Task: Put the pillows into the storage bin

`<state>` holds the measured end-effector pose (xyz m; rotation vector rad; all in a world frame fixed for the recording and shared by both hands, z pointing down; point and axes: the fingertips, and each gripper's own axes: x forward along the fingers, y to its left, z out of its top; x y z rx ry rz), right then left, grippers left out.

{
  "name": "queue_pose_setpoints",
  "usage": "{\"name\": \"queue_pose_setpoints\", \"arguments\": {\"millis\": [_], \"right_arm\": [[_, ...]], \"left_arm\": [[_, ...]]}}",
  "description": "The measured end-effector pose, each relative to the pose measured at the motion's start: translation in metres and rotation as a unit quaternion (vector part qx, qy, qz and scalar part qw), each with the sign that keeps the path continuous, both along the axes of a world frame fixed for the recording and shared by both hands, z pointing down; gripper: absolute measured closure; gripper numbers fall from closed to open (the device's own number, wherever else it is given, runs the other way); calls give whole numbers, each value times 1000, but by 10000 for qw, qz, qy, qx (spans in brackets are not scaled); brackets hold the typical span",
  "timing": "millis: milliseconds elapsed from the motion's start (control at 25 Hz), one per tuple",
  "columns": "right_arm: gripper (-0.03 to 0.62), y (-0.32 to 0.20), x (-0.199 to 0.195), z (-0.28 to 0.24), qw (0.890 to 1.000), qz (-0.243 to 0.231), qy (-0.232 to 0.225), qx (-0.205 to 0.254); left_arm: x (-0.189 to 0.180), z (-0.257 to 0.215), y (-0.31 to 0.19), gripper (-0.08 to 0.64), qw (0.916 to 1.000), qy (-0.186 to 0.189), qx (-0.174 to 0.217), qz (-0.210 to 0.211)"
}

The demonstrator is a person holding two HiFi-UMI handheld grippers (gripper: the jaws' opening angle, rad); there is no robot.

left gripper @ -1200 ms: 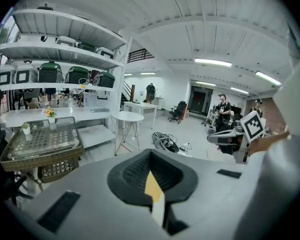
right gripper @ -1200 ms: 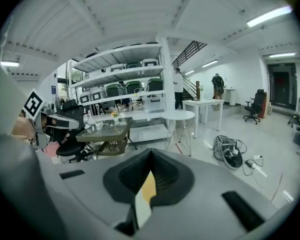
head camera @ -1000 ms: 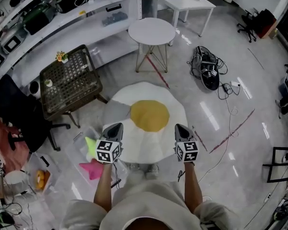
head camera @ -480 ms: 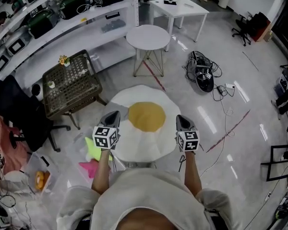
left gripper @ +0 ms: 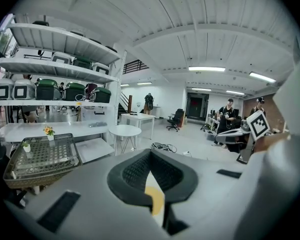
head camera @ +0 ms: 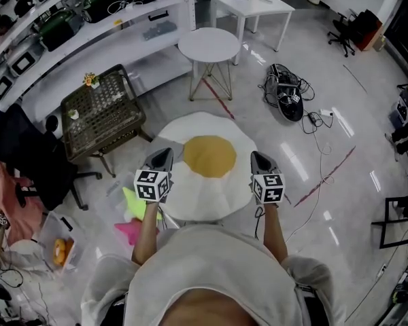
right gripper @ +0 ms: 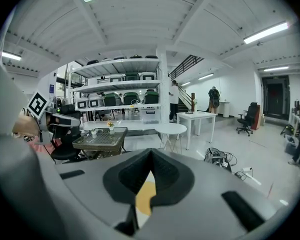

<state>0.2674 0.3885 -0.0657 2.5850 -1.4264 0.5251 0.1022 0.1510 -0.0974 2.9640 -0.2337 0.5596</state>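
Observation:
A big fried-egg pillow (head camera: 205, 172), white with a yellow middle, lies flat on the floor in front of me. My left gripper (head camera: 162, 157) hangs over its left edge and my right gripper (head camera: 259, 160) over its right edge. Both are shut with nothing between the jaws. In the left gripper view the shut gripper (left gripper: 150, 152) shows a strip of the egg pillow (left gripper: 154, 200) beneath it, and the right gripper (right gripper: 150, 152) likewise shows the egg pillow (right gripper: 144, 195). A green star pillow (head camera: 133, 202) and a pink one (head camera: 129, 229) lie at my left by a clear bin (head camera: 115, 194).
A wicker side table (head camera: 100, 114) with small flower pots stands at the left, with a black office chair (head camera: 27, 158) beside it. A round white table (head camera: 209, 45) and a tangle of cables (head camera: 287, 94) lie beyond the pillow. Shelving (head camera: 88, 26) runs along the back.
Both grippers have risen a little over the egg pillow and stay shut. The pillows have not moved.

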Motion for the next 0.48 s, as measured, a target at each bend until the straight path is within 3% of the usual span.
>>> {"name": "queue_pose_setpoints", "arguments": {"millis": [480], "right_arm": [[594,5,-4,3,10000,74,-19,-54]], "left_arm": [[7,1,5,551,9999,25,23,125]]}}
